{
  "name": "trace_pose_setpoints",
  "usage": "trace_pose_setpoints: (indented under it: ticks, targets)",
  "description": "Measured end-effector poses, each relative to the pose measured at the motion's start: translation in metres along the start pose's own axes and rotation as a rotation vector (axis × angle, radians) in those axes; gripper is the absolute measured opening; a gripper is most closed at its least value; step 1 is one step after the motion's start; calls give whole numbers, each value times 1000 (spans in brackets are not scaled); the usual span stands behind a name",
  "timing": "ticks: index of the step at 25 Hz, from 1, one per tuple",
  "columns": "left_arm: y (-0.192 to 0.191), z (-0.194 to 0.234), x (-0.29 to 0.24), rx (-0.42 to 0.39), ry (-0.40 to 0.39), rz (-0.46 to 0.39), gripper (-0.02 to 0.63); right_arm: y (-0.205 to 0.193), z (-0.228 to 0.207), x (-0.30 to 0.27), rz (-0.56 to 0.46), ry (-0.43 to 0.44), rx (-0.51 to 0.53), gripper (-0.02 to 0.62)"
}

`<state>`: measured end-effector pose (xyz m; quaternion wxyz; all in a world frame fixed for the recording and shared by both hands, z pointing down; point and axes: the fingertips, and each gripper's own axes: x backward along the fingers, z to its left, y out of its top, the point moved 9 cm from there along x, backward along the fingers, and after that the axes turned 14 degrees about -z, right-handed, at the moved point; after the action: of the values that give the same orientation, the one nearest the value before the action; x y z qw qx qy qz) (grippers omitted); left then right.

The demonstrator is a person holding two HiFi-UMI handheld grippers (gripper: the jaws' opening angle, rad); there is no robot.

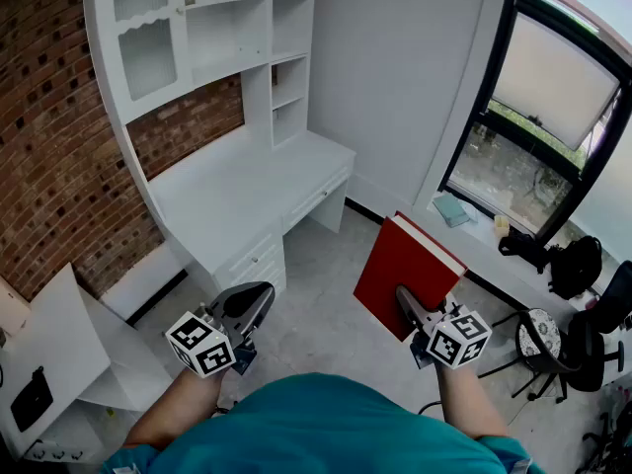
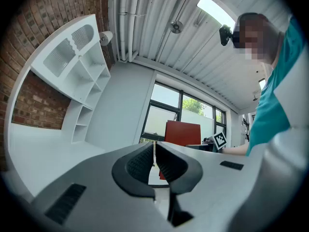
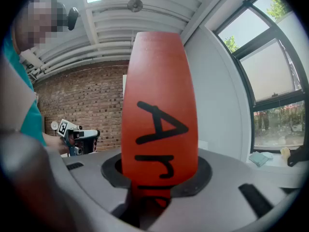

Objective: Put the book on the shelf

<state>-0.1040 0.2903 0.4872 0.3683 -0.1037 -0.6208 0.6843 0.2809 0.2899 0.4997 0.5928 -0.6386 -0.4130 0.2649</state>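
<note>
1. Book, red, stands upright in the air, well right of the white shelf unit, whose open compartments look bare.
2. Worktop lies below those shelves.
3. Right gripper: fingers clamped on the book's lower end, long axis rising away from them.
4. Left gripper: fingers together, holding nothing.

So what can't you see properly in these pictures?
- Right gripper view: the black writing on the book runs down between the jaws of the right gripper, so only its first letters show.
- Head view: the cupboard doors cover whatever is inside.
- Head view: the little blue thing below the window is too small to name.
- Left gripper view: the left gripper hides the book's bottom.
</note>
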Motion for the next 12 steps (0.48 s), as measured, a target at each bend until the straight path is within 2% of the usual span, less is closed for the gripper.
trace_pose_setpoints:
  ticks: [12]
  targets:
    - [-17,-49,-45,-20,-8,-4,26,23,-44,35,-21,25,8,170]
